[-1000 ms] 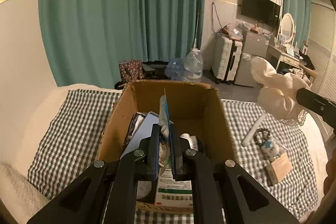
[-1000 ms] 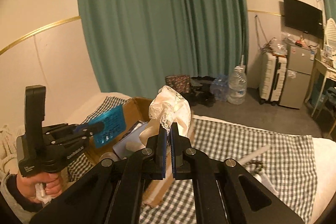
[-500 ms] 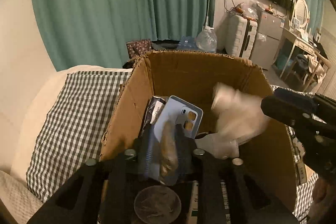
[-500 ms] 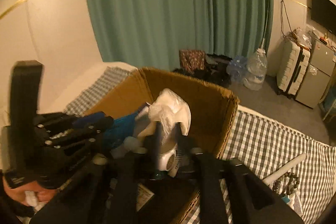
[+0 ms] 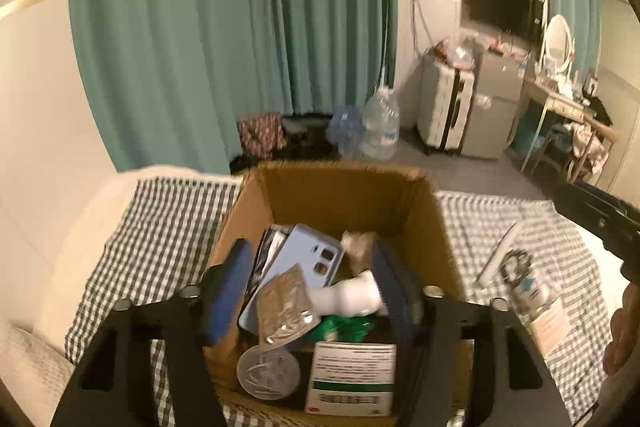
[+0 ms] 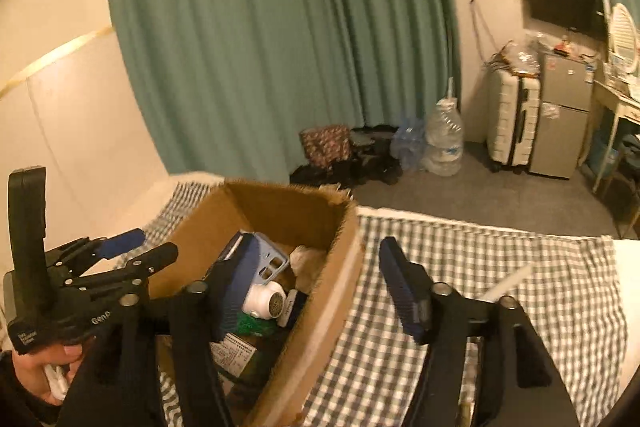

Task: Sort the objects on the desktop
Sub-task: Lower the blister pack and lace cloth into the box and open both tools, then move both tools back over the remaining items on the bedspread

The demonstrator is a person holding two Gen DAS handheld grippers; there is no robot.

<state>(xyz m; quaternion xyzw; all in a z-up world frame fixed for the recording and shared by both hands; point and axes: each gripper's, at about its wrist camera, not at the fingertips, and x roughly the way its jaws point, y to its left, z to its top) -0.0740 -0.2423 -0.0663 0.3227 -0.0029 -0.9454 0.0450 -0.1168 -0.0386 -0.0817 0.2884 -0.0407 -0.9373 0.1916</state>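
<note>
Left hand-held gripper [image 5: 310, 291]: jaws wide and opening, poised over the cardboard box [image 5: 436, 227]; nothing gripped, the box's contents show between the 2 fingers without touching the pads.
Right hand-held gripper [image 6: 316, 279]: jaws wide and opening, empty; the box's right wall lies between its fingers, one finger over the box, the other over the cloth.
Cardboard box: open-topped, on the checked cloth [image 5: 160, 239] covering the bed.
Box contents: light-blue phone case [image 5: 296, 267] leaning near the middle; foil blister pack [image 5: 284, 307] tilted in front of it; small white bottle [image 5: 348, 297] lying on its side; round silver lid [image 5: 267, 371]; white-and-green medicine carton [image 5: 352, 379] at the near wall.
Outside the box: a white stick [image 5: 498, 251] and a dark beaded loop [image 5: 516, 263] on the cloth to the right, well apart from the box.
</note>
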